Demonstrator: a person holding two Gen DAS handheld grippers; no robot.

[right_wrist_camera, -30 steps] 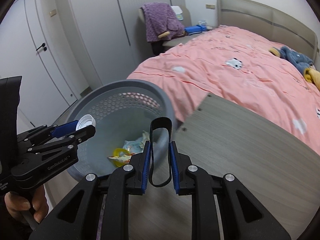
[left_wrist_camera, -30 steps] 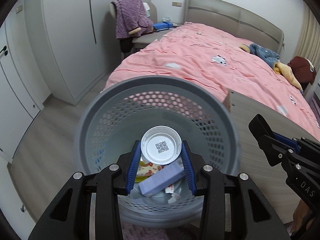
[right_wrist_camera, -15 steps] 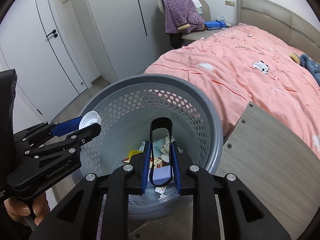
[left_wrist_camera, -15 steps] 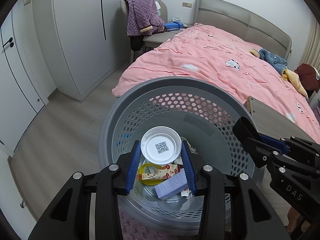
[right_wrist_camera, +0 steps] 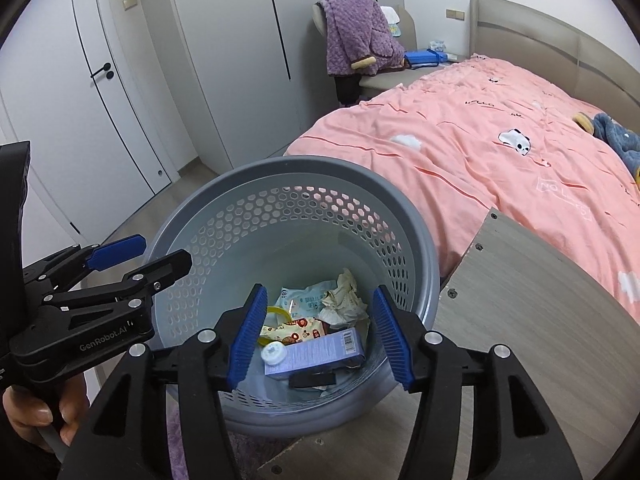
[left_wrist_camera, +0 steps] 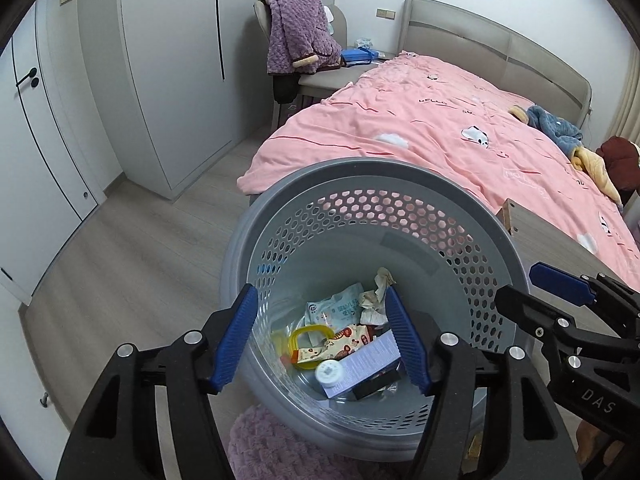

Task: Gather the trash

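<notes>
Both grippers hang over the mouth of the bin [left_wrist_camera: 372,184], pointing down into it. The left gripper [left_wrist_camera: 320,336] has its jaws opening, standing wide, with nothing between the blue pads; the right gripper [right_wrist_camera: 318,332] is likewise opening and holds nothing.

Below them, on the bin's floor, lies the trash: a white cap [left_wrist_camera: 329,371] with its printed face up, touching the near end of a lilac box [right_wrist_camera: 316,354], and just under the box a black strip [right_wrist_camera: 312,380]. Behind these sit a printed snack wrapper [right_wrist_camera: 294,330], a yellow ring [left_wrist_camera: 306,340], a pale blue packet [left_wrist_camera: 336,310] and a crumpled paper [right_wrist_camera: 344,294] toward the far wall.

The bin is grey, round, with a band of honeycomb holes below its rim. It stands on the floor [left_wrist_camera: 132,272] at the corner of the counter [right_wrist_camera: 532,320], its right side touching the counter's edge. A purple rug [left_wrist_camera: 264,444] lies at its near side. Beyond it is a bed [right_wrist_camera: 480,152] with a pink cover, and a chair [left_wrist_camera: 320,76] draped with a purple blanket [left_wrist_camera: 296,36] near the wardrobe [left_wrist_camera: 168,80]. In the right wrist view a hand [right_wrist_camera: 40,412] grips the left gripper's handle.
</notes>
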